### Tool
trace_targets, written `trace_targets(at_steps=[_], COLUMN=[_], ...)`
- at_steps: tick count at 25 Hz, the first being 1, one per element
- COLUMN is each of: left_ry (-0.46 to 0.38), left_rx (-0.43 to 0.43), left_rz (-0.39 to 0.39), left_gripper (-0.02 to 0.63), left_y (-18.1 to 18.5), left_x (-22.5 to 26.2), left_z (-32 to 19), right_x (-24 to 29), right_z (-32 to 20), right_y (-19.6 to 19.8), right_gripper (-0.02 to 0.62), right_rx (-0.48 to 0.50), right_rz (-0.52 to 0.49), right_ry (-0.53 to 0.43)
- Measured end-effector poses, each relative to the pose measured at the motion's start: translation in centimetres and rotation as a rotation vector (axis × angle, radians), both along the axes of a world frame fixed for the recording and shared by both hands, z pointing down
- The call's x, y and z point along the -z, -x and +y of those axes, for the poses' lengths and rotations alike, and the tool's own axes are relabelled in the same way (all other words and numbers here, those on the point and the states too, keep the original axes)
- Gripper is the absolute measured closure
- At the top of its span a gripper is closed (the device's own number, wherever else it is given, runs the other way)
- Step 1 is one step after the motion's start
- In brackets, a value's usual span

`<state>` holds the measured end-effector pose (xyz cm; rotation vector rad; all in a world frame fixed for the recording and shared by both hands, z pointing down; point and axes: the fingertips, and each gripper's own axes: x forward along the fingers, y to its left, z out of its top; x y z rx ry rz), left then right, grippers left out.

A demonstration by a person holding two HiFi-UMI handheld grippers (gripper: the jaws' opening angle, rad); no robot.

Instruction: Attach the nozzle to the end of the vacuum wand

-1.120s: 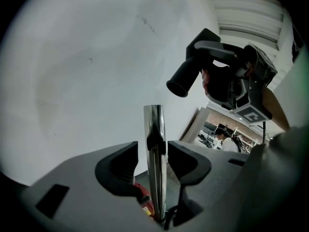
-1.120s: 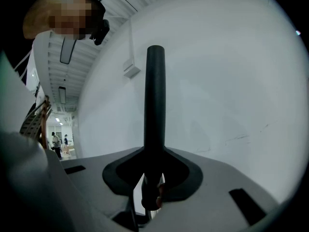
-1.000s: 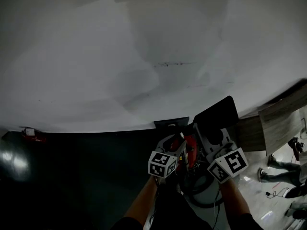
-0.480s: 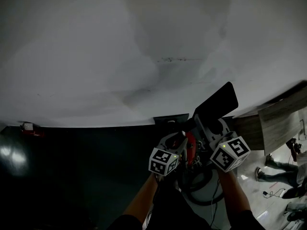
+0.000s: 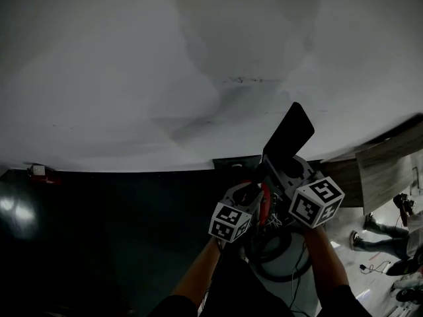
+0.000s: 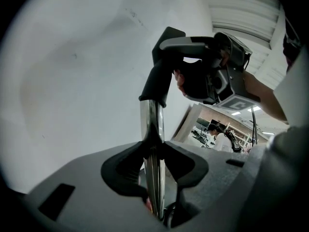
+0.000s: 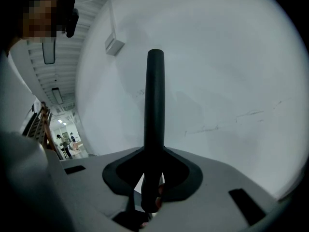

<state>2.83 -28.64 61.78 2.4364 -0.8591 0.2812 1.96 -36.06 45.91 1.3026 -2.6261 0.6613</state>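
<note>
In the left gripper view a chrome vacuum wand [image 6: 153,129] stands upright between the jaws, and my left gripper [image 6: 153,154] is shut on it. A black collar [image 6: 157,83] caps the wand's top. Just above it hangs the black nozzle [image 6: 186,45], carried by my right gripper [image 6: 227,79]. The right gripper view shows the nozzle [image 7: 155,110] edge-on, with my right gripper [image 7: 154,164] shut on its lower end. From the head view the nozzle [image 5: 287,137] rises tilted above both marker cubes, my left gripper [image 5: 246,195] beside the red vacuum body [image 5: 265,202] and my right gripper [image 5: 291,175] under the nozzle.
A white wall [image 5: 198,78] fills the upper view over a dark lower band [image 5: 99,230]. A black hose [image 5: 277,251] coils below the grippers. A small red-and-white object [image 5: 37,172] sits far left. A wooden panel [image 5: 386,170] and a standing person [image 5: 400,210] are at right.
The nozzle has swung more upright and shifted left, toward the left gripper. The right marker cube has turned with it. The left gripper has hardly moved.
</note>
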Motion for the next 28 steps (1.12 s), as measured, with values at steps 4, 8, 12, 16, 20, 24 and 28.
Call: trace_targets(at_steps=[4, 8, 12, 16, 20, 24, 28], left_ry=[-0.002, -0.001, 0.0, 0.002, 0.006, 0.001, 0.008], left_rx=[-0.014, -0.022, -0.012, -0.002, -0.023, -0.03, -0.017], left_rz=[-0.013, -0.022, -0.021, -0.006, -0.02, -0.035, -0.032], left_gripper=[0.469, 0.469, 0.469, 0.469, 0.469, 0.469, 0.469], left_y=[-0.1, -0.2, -0.1, 0.2, 0.0, -0.2, 0.1], left_x=[-0.1, -0.2, -0.2, -0.3, -0.6, -0.5, -0.6], left_z=[0.1, 0.1, -0.1, 0.0, 0.1, -0.1, -0.1], right_x=[-0.2, -0.2, -0.7, -1.1, -1.3, -1.3, -1.8], right_z=[0.0, 0.5, 0.6, -0.6, -0.9, 0.1, -0.2], right_y=[1.6, 3.8, 5.3, 3.1, 2.2, 5.1, 5.6], right_gripper=[0.502, 0.503, 0.502, 0.503, 0.503, 0.503, 0.502], right_rx=[0.084, 0.202, 0.265, 0.162, 0.129, 0.259, 0.271], right_rz=[0.102, 0.254, 0.315, 0.144, 0.12, 0.306, 0.263], right_ry=[0.003, -0.022, -0.018, 0.072, 0.08, -0.002, 0.022])
